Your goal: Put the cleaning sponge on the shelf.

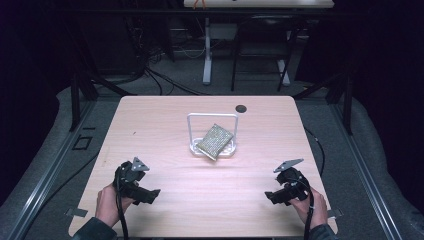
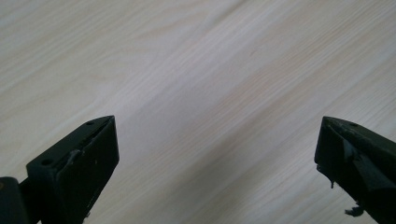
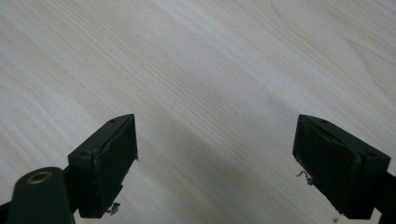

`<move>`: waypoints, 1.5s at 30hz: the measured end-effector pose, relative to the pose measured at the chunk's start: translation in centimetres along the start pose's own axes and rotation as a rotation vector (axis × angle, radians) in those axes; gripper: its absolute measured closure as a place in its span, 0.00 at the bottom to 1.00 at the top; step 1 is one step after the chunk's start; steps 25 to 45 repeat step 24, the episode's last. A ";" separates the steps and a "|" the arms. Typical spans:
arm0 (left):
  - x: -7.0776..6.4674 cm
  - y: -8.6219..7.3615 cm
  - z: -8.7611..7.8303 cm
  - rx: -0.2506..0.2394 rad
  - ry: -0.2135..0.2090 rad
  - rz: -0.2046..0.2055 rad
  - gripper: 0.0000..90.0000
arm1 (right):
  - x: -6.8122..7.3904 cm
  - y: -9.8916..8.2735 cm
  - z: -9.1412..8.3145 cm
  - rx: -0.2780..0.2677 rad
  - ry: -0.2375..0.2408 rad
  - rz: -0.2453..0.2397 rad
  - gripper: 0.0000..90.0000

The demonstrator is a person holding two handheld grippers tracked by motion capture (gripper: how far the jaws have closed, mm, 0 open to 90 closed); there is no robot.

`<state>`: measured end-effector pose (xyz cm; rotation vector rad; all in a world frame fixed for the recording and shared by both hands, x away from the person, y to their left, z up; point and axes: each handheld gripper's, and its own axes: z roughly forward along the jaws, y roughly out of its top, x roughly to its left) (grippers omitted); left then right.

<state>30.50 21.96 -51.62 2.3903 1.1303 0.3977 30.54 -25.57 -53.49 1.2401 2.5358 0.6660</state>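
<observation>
1. Your left gripper (image 1: 150,194) sits at the lower left of the high view, just over the pale wooden table (image 1: 165,130), held in your left hand (image 1: 109,202).
2. In the left gripper view, its jaws stand wide apart with bare wood grain between them (image 2: 217,154); nothing is held.
3. Your right gripper (image 1: 272,196) sits at the lower right of the high view, in your right hand (image 1: 314,207).
4. In the right gripper view, its jaws are also spread wide over bare table (image 3: 215,158), with nothing between them.
5. A white wire stand (image 1: 212,120) stands at the centre of the high view, towards the far half of the table.
6. A sparkly, greenish-gold flat pouch (image 1: 215,141) lies tilted on the stand's base, leaning within the frame, well apart from both grippers.
7. A small dark round hole (image 1: 241,108) shows in the table just to the upper right of the stand.
</observation>
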 end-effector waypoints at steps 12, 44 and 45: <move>1.6 -2.0 1.3 0.057 0.025 -0.041 0.00 | -0.1 -0.2 0.6 0.036 0.022 -0.013 0.13; 1.7 -1.9 2.0 0.090 0.012 -0.022 0.00 | -0.2 -0.2 0.9 0.063 0.038 -0.010 0.12; 1.7 -1.9 2.0 0.090 0.012 -0.022 0.00 | -0.2 -0.2 0.9 0.063 0.038 -0.010 0.12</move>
